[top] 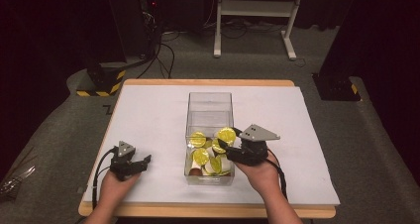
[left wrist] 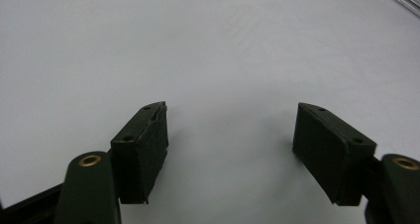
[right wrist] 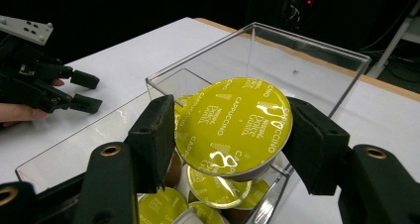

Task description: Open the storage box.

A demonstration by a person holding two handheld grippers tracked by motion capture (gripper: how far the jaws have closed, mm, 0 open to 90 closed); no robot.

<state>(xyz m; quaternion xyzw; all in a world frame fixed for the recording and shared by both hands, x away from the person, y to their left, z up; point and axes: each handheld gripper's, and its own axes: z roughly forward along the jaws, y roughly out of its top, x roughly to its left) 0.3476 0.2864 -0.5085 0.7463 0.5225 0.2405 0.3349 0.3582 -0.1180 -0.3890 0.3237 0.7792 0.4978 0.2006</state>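
A clear plastic box (top: 210, 99) stands in the middle of the white table and holds several yellow-lidded coffee capsules (top: 199, 140) in its near half. My right gripper (top: 228, 138) is over the box's near right part, shut on one capsule (top: 226, 134). In the right gripper view the pads (right wrist: 156, 135) press both sides of that capsule (right wrist: 233, 125), lid facing the camera, just above the box rim (right wrist: 317, 40). My left gripper (top: 144, 160) rests low over bare table to the left of the box. Its jaws (left wrist: 231, 107) stand apart with nothing between them.
The white sheet (top: 148, 115) covers a wooden table whose edge runs along the front and back. The far half of the box holds nothing. On the floor behind are a black-and-yellow striped base (top: 104, 81), cables (top: 163, 55) and a white frame (top: 252, 8).
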